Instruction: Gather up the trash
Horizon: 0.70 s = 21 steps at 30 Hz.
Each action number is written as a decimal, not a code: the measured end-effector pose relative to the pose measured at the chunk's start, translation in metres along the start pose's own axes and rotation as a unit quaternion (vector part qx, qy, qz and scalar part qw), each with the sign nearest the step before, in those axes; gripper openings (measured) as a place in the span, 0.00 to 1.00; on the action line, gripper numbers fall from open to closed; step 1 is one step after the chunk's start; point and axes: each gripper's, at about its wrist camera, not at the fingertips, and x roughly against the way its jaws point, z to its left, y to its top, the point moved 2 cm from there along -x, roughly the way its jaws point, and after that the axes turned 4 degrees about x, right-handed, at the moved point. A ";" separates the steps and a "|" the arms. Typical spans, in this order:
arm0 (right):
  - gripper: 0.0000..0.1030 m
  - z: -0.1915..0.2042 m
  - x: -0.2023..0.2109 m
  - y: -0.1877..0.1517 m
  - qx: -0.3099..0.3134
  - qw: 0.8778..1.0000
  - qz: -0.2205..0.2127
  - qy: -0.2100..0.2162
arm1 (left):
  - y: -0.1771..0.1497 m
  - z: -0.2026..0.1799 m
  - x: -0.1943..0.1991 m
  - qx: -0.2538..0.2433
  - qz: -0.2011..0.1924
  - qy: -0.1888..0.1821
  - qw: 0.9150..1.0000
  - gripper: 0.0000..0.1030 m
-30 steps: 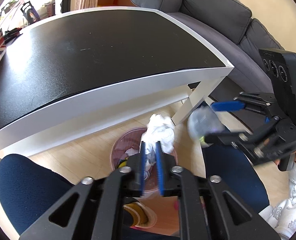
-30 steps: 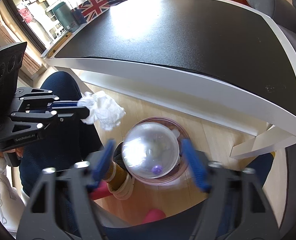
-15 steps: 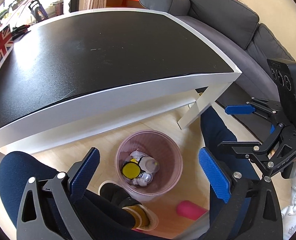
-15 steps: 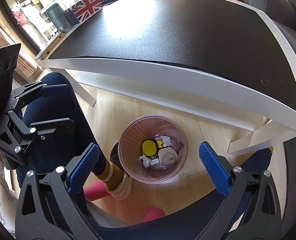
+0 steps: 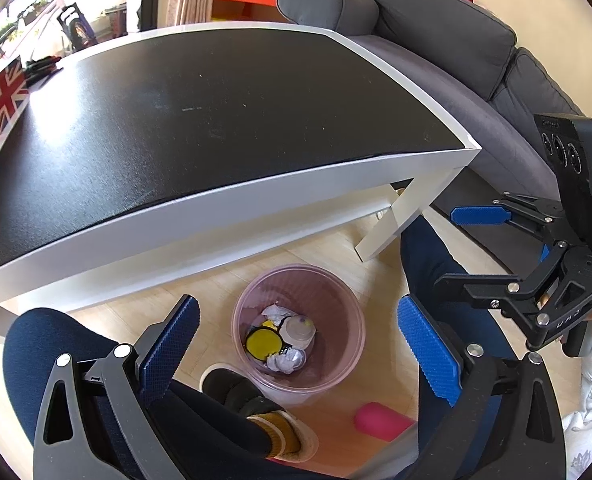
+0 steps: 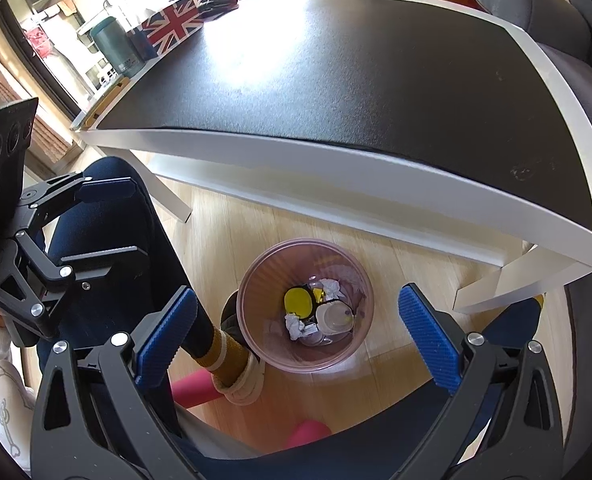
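A pink translucent trash bin [image 5: 336,292] stands on the wooden floor in front of the table; it also shows in the right wrist view [image 6: 256,280]. Inside lie crumpled white paper [image 5: 274,314], a yellow round lid [image 5: 262,344] and a clear plastic cup [image 6: 334,316]. My left gripper [image 5: 296,340] is open and empty above the bin. My right gripper [image 6: 298,320] is open and empty above the bin too. Each gripper appears at the side of the other's view: the right one [image 5: 480,248] and the left one [image 6: 108,220].
A black-topped table [image 5: 216,120] with white edges and legs stands beyond the bin. A grey sofa [image 5: 456,40] is at the right. The person's dark-trousered legs [image 5: 56,344] and pink slippers [image 5: 380,420] flank the bin. A Union Jack box [image 6: 174,24] sits at the table's far edge.
One second ago the left gripper held crumpled paper and the right held a clear cup over the bin. Both opened, and both items now lie in the bin.
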 end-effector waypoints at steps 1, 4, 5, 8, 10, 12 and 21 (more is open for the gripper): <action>0.96 -0.001 0.002 0.001 -0.002 1.000 -0.004 -0.001 | 0.002 0.001 0.002 0.002 -0.001 0.003 1.000 0.93; 0.96 -0.002 0.011 0.008 -0.004 1.000 -0.016 -0.006 | 0.008 0.005 0.009 0.008 -0.010 0.007 1.000 0.93; 0.96 -0.003 0.014 0.010 -0.004 1.000 -0.020 -0.008 | 0.011 0.006 0.012 0.011 -0.015 0.008 1.000 0.93; 0.97 -0.006 0.025 0.021 -0.006 0.999 -0.036 -0.014 | 0.019 0.010 0.021 0.014 -0.029 0.013 0.999 0.93; 0.97 -0.008 0.032 0.028 -0.005 0.999 -0.046 -0.020 | 0.026 0.012 0.027 0.013 -0.037 0.015 0.999 0.93; 0.97 -0.010 0.040 0.038 -0.003 0.998 -0.060 -0.029 | 0.033 0.014 0.032 0.012 -0.045 0.021 0.999 0.93; 0.97 -0.019 0.075 0.077 -0.004 0.992 -0.111 -0.055 | 0.070 0.019 0.061 -0.002 -0.090 0.047 0.995 0.93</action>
